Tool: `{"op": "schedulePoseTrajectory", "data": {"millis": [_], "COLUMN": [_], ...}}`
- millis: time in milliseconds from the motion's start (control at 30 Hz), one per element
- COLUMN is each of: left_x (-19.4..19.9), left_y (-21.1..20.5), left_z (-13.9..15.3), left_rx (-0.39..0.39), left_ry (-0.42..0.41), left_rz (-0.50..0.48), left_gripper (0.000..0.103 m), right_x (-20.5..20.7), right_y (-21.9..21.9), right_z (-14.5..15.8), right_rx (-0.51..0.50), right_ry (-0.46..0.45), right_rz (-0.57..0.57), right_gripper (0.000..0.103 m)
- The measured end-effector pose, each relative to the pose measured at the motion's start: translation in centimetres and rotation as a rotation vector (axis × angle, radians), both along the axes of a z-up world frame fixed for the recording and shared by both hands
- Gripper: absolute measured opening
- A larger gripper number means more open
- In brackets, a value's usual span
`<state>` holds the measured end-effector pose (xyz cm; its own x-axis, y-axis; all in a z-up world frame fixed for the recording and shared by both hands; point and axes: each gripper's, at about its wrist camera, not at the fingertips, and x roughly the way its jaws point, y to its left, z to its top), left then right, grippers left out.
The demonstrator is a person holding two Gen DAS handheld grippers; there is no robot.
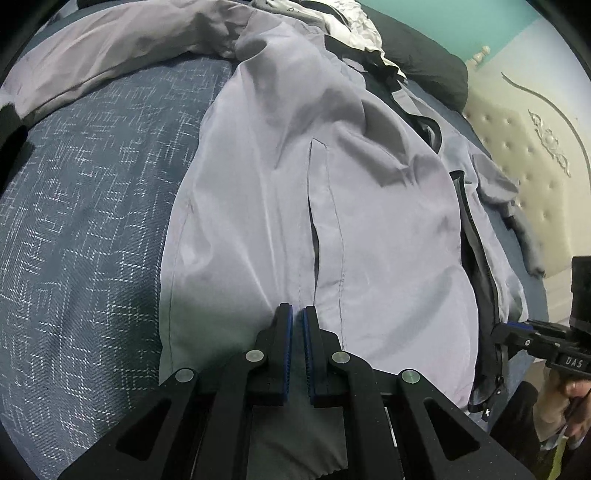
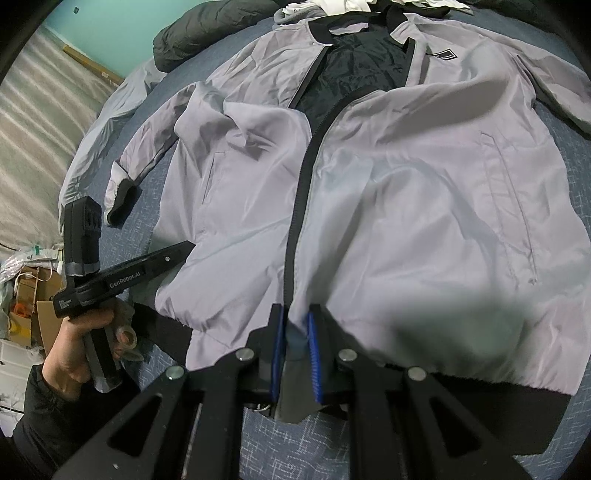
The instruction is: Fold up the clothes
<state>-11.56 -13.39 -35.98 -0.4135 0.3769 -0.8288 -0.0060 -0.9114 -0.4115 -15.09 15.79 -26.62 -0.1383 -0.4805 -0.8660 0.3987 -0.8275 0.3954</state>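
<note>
A light grey zip jacket (image 2: 406, 192) with black lining, collar and hem lies front-up on the blue patterned bedspread (image 2: 280, 435); it also shows in the left wrist view (image 1: 295, 206). My left gripper (image 1: 297, 314) is shut on the jacket's bottom hem. It shows in the right wrist view (image 2: 186, 248) at the jacket's left edge. My right gripper (image 2: 295, 314) is shut on the jacket's hem at the bottom of the black zip (image 2: 299, 206). It shows in the left wrist view (image 1: 498, 328) by the zip's lower end.
A dark garment (image 2: 199, 33) and white clothes (image 2: 332, 5) lie at the bed's far end. A cream tufted headboard (image 1: 517, 147) stands right of the left view. Cardboard boxes (image 2: 33, 295) and a grey carpet (image 2: 33, 129) lie beside the bed.
</note>
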Motion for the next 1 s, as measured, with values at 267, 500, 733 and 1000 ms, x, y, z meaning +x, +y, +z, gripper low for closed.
{"op": "schedulePoseTrajectory", "data": {"millis": [267, 500, 733, 1000], "left_x": [0.01, -0.20, -0.45, -0.11], "left_y": [0.74, 0.41, 0.15, 0.13], "left_z": [0.22, 0.11, -0.07, 0.17], "left_rx": [-0.056, -0.042, -0.036, -0.031], "left_ry": [0.018, 0.007, 0.008, 0.016], "left_rz": [-0.020, -0.012, -0.007, -0.005], "left_gripper": [0.006, 0.006, 0.006, 0.006], "right_x": [0.08, 0.10, 0.08, 0.20], "right_y": [-0.11, 0.09, 0.09, -0.02], "right_z": [0.02, -0.07, -0.15, -0.20], "right_rx": [-0.004, -0.009, -0.010, -0.003], "right_ry": [-0.001, -0.003, -0.004, -0.001], "right_rz": [-0.004, -0.005, -0.006, -0.002], "right_gripper": [0.012, 0.012, 0.012, 0.012]}}
